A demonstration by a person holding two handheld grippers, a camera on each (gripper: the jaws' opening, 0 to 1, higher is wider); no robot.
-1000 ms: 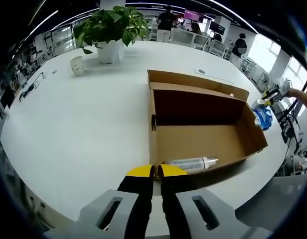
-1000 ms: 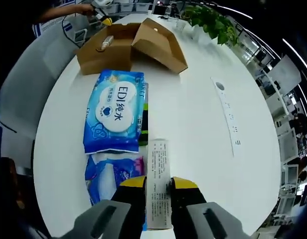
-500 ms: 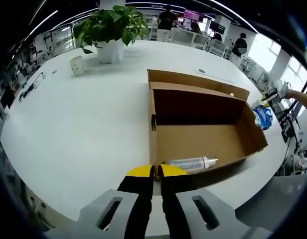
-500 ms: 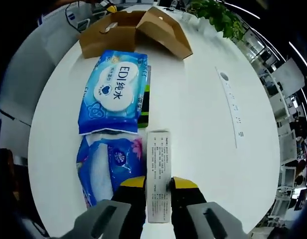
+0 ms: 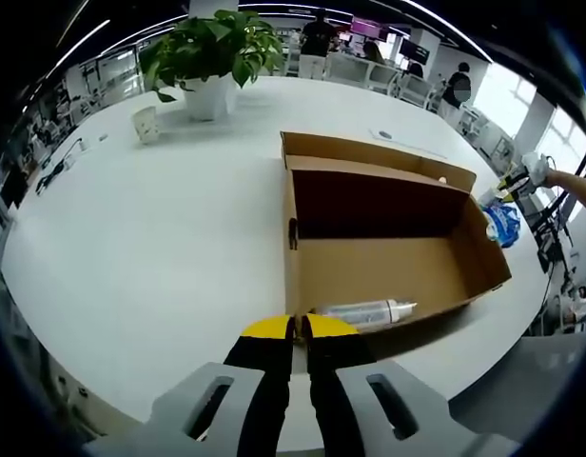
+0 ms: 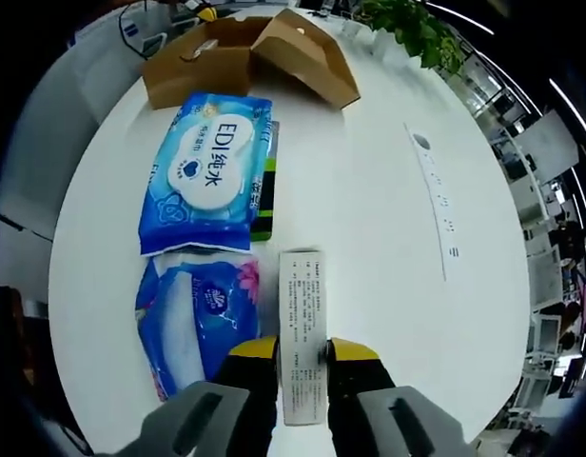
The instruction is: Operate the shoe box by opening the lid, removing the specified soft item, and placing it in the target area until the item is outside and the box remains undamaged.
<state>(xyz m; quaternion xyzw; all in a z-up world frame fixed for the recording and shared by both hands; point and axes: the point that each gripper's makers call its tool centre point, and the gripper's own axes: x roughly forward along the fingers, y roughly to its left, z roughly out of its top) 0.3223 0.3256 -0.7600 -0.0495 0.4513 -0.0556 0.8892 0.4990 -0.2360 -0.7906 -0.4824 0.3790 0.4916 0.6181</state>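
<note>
Left gripper (image 5: 298,328) had its yellow-tipped jaws pressed together, nothing between them, hovering at the near edge of the open shoe box (image 5: 388,262). Inside the box, a slim bottle (image 5: 367,311) lay on its side against the near wall; lid flap stood open on the far side. Potted plant (image 5: 215,57) and small cup (image 5: 146,124) sat well beyond on the white table (image 5: 150,248).

Right gripper (image 6: 301,352) was clamped on a narrow white carton (image 6: 302,333) with printed text. Just left of it lay a blue tissue pack (image 6: 193,319); beyond that, a blue wipes pack (image 6: 205,171) over a dark flat item (image 6: 264,195). The shoe box (image 6: 245,57) sat far off.
</note>
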